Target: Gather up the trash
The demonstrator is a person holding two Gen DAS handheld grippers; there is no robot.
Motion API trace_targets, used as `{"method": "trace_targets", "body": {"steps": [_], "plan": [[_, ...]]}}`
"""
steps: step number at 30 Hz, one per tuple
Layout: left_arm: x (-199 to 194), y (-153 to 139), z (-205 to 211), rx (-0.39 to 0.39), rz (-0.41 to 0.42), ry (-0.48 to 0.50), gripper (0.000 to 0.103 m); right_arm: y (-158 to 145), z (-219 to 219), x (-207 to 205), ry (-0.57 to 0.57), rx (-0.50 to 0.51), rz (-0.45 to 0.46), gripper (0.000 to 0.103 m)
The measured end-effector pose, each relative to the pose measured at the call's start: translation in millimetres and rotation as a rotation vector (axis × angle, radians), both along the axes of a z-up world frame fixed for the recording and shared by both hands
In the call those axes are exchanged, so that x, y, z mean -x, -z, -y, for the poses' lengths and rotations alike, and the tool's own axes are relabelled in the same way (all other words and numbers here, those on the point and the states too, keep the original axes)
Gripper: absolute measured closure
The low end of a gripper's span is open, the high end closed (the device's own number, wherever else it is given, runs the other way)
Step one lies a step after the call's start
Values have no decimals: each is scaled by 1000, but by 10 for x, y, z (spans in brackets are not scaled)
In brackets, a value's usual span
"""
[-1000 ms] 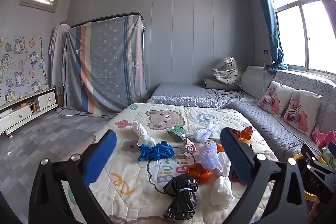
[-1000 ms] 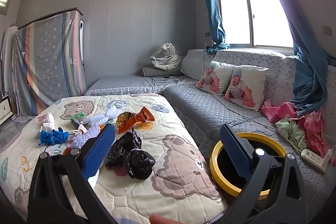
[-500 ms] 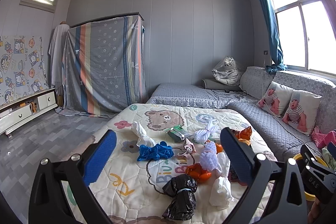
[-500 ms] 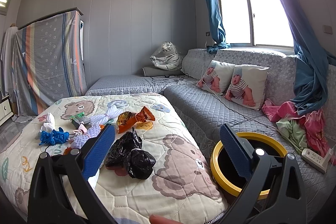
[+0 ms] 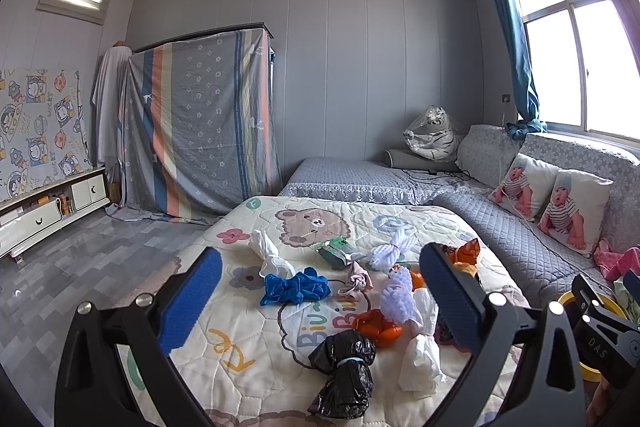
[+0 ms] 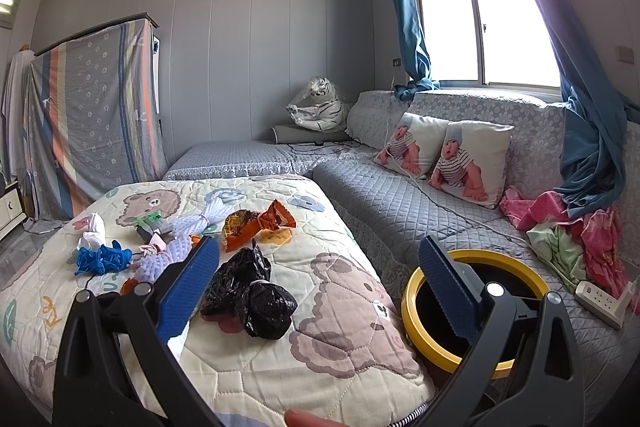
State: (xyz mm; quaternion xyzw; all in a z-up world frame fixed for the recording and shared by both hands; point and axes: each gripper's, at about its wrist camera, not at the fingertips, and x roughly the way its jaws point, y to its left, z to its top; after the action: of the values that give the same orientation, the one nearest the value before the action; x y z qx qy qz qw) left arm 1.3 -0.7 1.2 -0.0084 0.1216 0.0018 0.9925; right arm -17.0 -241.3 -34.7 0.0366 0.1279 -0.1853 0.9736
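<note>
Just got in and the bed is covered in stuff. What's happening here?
A person is clearing trash off the quilt with a pair of tongs in each hand. The left tongs and right tongs are both open and empty, held above the bed. Scraps lie scattered: a black bag, an orange wrapper, a blue glove. The yellow-rimmed bin waits beside the bed.

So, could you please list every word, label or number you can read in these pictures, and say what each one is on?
"Biu" then "Bi", the rest hidden by trash: on the quilt, in coloured letters.
"DAS": on the right gripper, seen from the left wrist view.
Green label on the small packet: too small to read.
Cartoon wall mat: lettering too blurred to read.
Orange wrapper: print unreadable.
</note>
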Motion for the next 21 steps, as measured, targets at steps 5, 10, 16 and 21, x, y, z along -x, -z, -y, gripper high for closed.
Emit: {"method": "trace_targets", "body": {"steps": [5, 10, 16, 21], "plan": [[-2, 9, -2, -1, 0, 3, 7, 34, 17, 4, -1, -6, -2, 8], [-5, 21, -2, -2, -1, 4, 7, 59, 27, 5, -2, -8, -5, 8], [-12, 57, 2, -4, -4, 5, 7, 84, 29, 5, -2, -11, -7, 8], [-15, 62, 4, -4, -4, 6, 7, 82, 28, 2, -2, -9, -5, 8]]}}
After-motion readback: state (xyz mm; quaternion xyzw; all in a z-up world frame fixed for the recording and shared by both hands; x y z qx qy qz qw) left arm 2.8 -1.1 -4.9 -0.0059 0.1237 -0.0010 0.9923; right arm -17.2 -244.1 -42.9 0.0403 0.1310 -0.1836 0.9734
